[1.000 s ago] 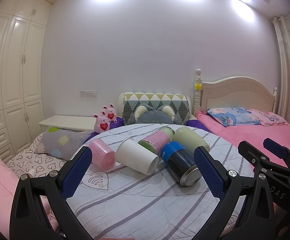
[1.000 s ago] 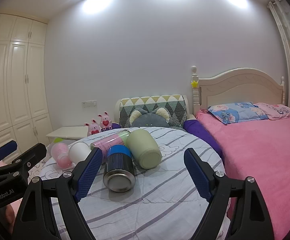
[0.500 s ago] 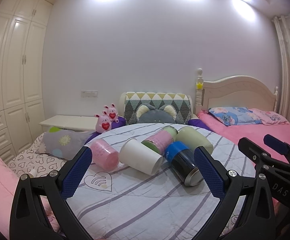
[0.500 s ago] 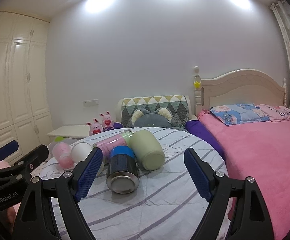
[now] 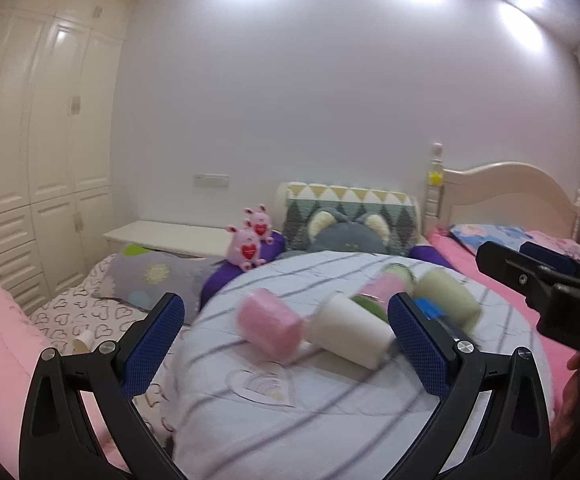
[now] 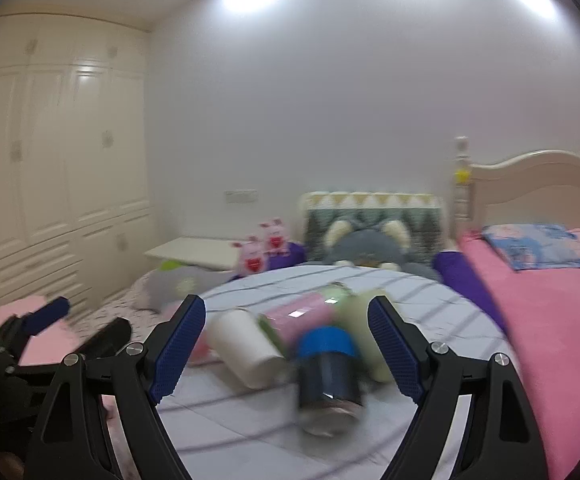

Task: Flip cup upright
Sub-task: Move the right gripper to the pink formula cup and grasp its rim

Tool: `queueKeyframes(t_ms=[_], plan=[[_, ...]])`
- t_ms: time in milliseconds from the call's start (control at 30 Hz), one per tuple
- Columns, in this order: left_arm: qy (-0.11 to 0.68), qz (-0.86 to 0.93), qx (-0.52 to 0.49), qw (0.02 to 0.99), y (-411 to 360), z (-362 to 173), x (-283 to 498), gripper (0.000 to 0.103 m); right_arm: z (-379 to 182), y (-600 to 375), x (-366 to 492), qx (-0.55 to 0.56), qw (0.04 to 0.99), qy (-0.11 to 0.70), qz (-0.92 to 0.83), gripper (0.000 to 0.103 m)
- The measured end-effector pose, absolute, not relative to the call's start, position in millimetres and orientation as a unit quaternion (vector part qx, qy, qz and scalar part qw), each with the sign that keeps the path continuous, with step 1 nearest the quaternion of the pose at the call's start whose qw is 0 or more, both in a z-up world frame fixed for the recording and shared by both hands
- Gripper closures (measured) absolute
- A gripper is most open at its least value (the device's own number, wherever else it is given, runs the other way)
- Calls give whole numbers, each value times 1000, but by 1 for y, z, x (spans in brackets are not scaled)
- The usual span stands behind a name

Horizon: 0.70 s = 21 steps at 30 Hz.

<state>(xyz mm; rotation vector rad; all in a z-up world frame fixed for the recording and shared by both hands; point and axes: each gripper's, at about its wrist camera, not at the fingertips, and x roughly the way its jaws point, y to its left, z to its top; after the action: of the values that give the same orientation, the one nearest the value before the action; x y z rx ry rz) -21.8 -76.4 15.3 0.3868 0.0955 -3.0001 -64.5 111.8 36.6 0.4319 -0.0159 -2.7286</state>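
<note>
Several cups lie on their sides on a round table with a striped cloth (image 5: 309, 420). A pink cup (image 5: 270, 324), a white cup (image 5: 347, 334), a pink-and-green bottle (image 5: 381, 286), a pale green cup (image 5: 447, 294) and a blue-lidded dark cup (image 6: 327, 376) lie close together. My left gripper (image 5: 286, 344) is open and empty, framing the pink and white cups from short of them. My right gripper (image 6: 290, 348) is open and empty, framing the white cup (image 6: 246, 356) and the blue-lidded cup. Both views are blurred.
A pink bed (image 6: 549, 320) lies to the right of the table. A heart-print bed with a grey pillow (image 5: 158, 274) lies to the left. Plush toys (image 5: 248, 246) and a patterned cushion (image 5: 349, 212) sit behind the table. White wardrobes (image 5: 30, 140) line the left wall.
Both grippers have swung left and moved closer to the cups, which now sit between the fingers in each view. Both stay open. The cups have not moved.
</note>
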Motion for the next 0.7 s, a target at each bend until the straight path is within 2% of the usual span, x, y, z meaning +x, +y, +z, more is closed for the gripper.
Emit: queueKeyframes(t_ms=[133, 300, 700], plan=[[26, -988, 130, 81, -99, 14, -33, 0, 39, 83, -84, 186, 238, 15, -953, 18], [24, -982, 157, 107, -128, 7, -50, 0, 32, 33, -114, 229, 285, 84, -927, 18], [36, -957, 249, 143, -188, -29, -93, 0, -11, -38, -193, 367, 334, 189, -847, 18]])
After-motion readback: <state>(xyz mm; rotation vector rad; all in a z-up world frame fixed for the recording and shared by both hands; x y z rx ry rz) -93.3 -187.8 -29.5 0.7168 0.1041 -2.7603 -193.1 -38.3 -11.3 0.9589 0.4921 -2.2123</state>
